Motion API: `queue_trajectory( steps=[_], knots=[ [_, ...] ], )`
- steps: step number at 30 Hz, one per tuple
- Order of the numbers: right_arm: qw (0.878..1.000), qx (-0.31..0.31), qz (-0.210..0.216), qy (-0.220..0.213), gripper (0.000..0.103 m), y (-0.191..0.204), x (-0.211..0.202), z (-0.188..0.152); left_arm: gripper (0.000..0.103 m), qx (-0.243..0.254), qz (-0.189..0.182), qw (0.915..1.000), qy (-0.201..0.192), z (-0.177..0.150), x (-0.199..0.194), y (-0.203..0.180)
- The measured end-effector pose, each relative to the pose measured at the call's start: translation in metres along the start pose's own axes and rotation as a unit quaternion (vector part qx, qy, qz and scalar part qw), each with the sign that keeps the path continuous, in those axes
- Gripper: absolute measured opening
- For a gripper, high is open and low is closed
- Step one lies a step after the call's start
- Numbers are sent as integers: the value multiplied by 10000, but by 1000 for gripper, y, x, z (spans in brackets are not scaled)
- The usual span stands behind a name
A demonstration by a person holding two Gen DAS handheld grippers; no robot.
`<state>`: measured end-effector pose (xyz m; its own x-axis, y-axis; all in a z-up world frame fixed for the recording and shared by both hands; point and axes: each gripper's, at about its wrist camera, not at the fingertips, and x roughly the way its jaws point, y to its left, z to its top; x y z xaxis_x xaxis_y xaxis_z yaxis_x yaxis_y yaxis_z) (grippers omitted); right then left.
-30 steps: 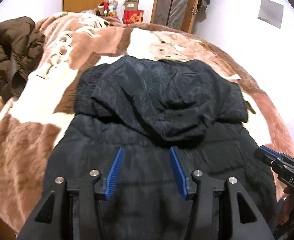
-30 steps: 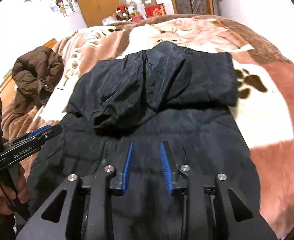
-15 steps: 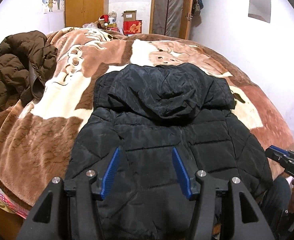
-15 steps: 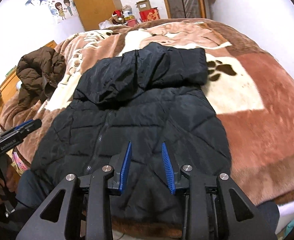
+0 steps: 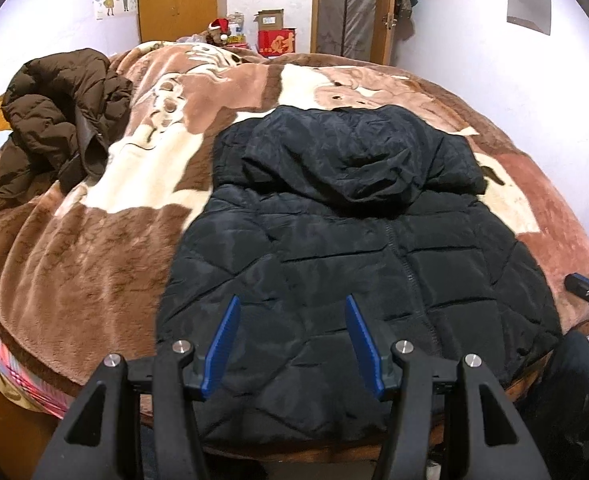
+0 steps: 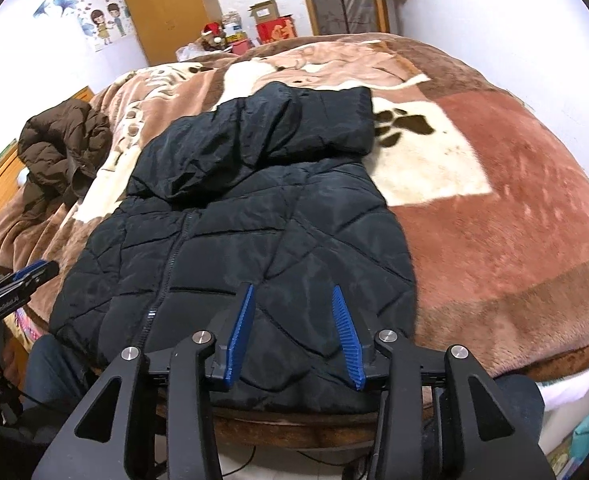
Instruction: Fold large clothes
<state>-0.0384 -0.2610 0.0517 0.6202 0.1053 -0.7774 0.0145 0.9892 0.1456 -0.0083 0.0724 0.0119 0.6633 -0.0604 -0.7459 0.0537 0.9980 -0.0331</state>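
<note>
**Left wrist view: jacket flat, next fold to set up**

Left wrist view shows the black jacket (image 5: 358,264) lying zipped and face up on the bed (image 5: 94,264), its hem at the near edge and its hood (image 5: 358,160) folded down over the chest. My left gripper (image 5: 292,344) hangs over the hem, jaws spread and empty. My right gripper (image 6: 292,332) hovers over the hem's right side, jaws opening with nothing between them. A brown coat (image 5: 58,120) sits heaped at the far left corner.

I judge the next step is folding the hem up toward the hood. To do it well, I should pinch both hem corners through all layers, lift evenly, and keep the zip line straight.
</note>
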Motion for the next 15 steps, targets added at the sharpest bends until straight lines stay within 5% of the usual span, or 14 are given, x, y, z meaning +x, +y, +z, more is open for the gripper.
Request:
queue_trajectory(
  steps=[15],
  knots=[
    [9906,1063,-296,809,57,-85,50,-13,64,-528,455,9962,520,-20,51,85]
  ],
)
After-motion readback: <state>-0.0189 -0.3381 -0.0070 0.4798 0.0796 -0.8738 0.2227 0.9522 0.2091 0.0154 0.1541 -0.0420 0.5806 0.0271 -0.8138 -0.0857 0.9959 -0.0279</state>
